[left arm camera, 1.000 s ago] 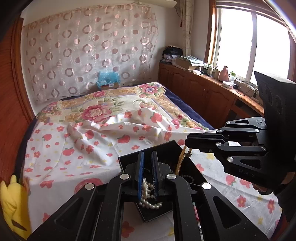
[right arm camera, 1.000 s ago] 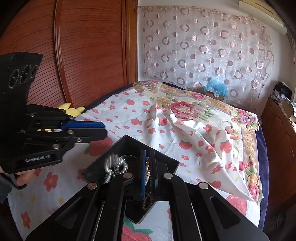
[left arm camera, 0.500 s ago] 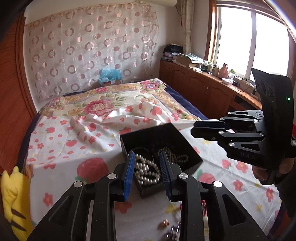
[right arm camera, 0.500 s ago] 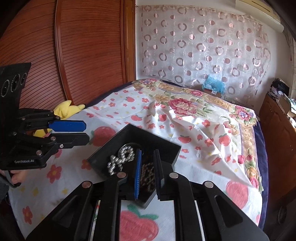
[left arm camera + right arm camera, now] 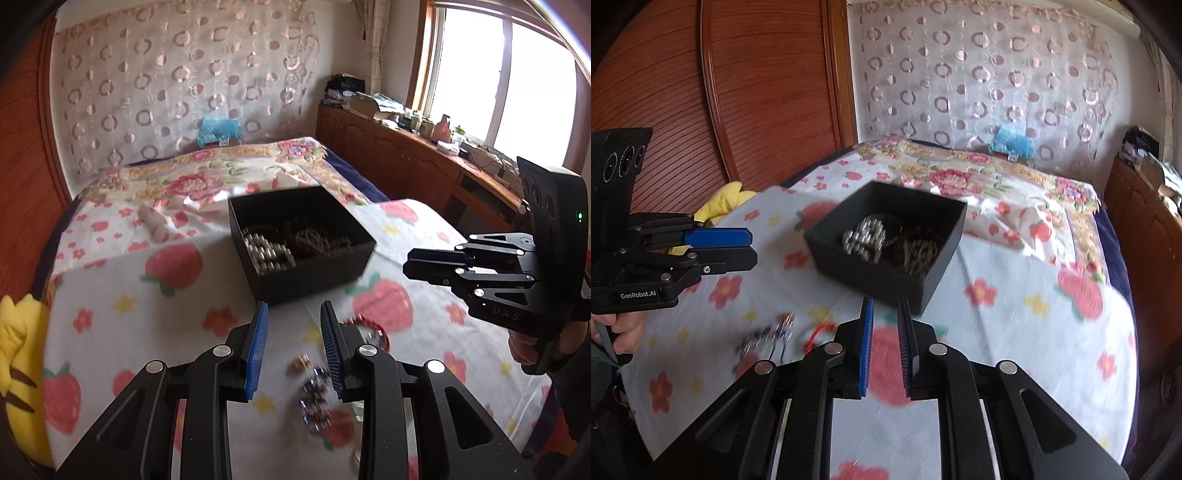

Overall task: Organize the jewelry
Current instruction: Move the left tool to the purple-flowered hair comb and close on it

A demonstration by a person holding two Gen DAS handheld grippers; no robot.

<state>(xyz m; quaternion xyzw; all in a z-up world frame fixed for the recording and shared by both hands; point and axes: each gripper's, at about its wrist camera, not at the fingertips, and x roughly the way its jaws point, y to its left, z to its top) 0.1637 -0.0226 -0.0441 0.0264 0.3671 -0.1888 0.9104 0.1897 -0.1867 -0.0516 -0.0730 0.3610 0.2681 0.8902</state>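
The left gripper (image 5: 293,334) has its jaws wide apart and empty, hovering over the bed (image 5: 147,314) just short of the black box (image 5: 306,273). The right gripper (image 5: 885,325) – jaws parted by a narrow gap, holding nothing – hangs near the box's other side. Inside the box lie a pearl strand (image 5: 267,251) and darker bead chains (image 5: 317,238). Loose on the sheet nearby are a red bracelet (image 5: 373,328) and small blurred trinkets (image 5: 314,391).

Daylight is pouring through the window (image 5: 498,70) to the gripper's right. A circle-patterned curtain (image 5: 192,85) is hanging ahead (behind the bed (image 5: 155,288)).
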